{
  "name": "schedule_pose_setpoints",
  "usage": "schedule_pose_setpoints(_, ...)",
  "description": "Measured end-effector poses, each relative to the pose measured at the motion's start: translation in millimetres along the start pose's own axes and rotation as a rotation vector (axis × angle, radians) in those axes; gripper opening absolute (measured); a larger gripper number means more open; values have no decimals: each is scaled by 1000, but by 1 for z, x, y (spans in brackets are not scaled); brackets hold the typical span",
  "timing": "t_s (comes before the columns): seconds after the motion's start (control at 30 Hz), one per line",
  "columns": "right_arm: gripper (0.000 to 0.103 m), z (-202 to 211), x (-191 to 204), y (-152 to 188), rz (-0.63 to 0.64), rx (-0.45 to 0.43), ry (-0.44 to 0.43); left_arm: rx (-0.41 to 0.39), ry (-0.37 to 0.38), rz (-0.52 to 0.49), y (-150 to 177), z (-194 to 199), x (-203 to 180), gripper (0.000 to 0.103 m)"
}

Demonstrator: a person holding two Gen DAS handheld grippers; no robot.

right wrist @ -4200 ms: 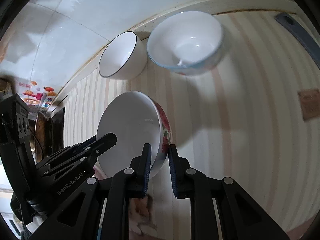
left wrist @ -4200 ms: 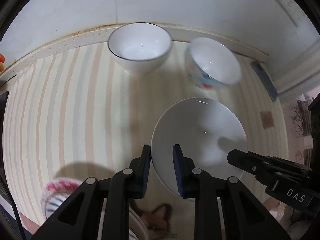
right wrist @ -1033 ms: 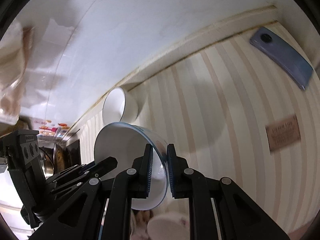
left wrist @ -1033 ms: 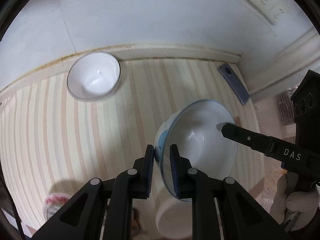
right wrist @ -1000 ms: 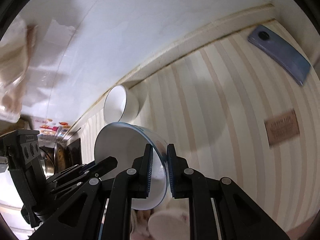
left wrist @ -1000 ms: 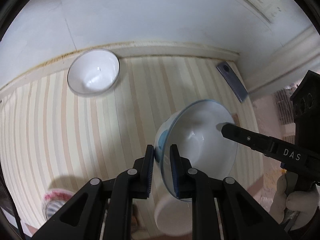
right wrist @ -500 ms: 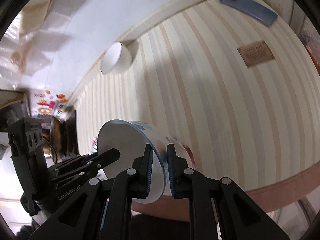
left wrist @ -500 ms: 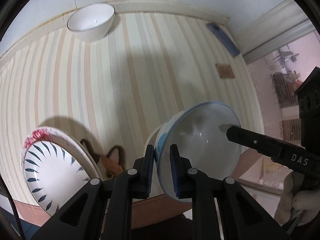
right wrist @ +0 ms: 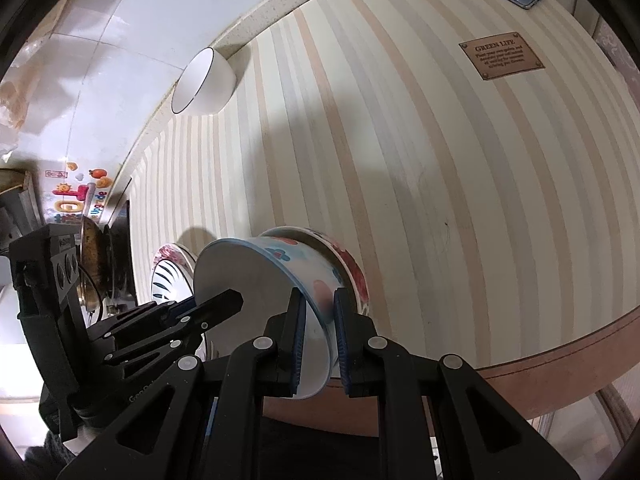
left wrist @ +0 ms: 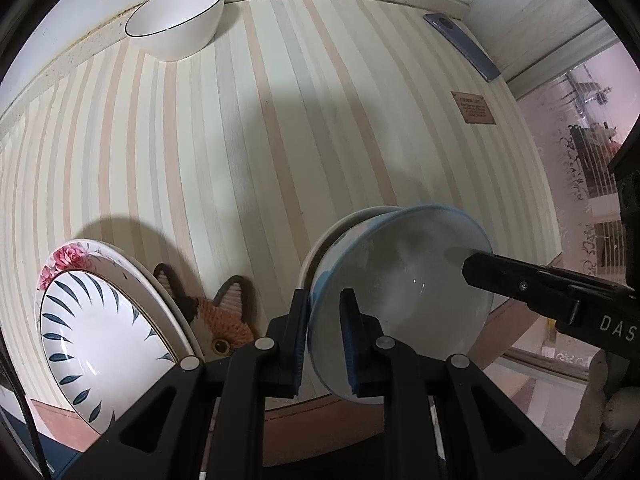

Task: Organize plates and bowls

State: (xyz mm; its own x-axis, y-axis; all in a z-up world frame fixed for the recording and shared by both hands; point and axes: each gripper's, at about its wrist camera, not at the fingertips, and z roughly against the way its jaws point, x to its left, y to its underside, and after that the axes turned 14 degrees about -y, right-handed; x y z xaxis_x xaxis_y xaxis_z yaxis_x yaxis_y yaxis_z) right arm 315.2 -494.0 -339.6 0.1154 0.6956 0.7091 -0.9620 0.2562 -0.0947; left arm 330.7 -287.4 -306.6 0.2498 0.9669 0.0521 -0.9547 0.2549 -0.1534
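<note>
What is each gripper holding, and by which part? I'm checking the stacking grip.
Both grip the blue-rimmed bowl by its rim: the left gripper on its left side, the right gripper on the opposite side.

striped table [left wrist: 280, 140], white bowl [left wrist: 176, 36], phone [left wrist: 460, 46], plates [left wrist: 108, 332]

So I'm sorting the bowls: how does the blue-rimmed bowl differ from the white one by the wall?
The blue-rimmed bowl has coloured spots outside, is tilted, and gripped by both tools; the white bowl is plain with a thin dark rim, upright and untouched. Both are white inside.
</note>
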Motion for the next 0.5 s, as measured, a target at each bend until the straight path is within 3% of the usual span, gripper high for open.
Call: schedule_pose_setpoints(0.5, 16, -8, 4, -5, 17, 24, 57, -4, -11, -12, -1, -8, -1, 14)
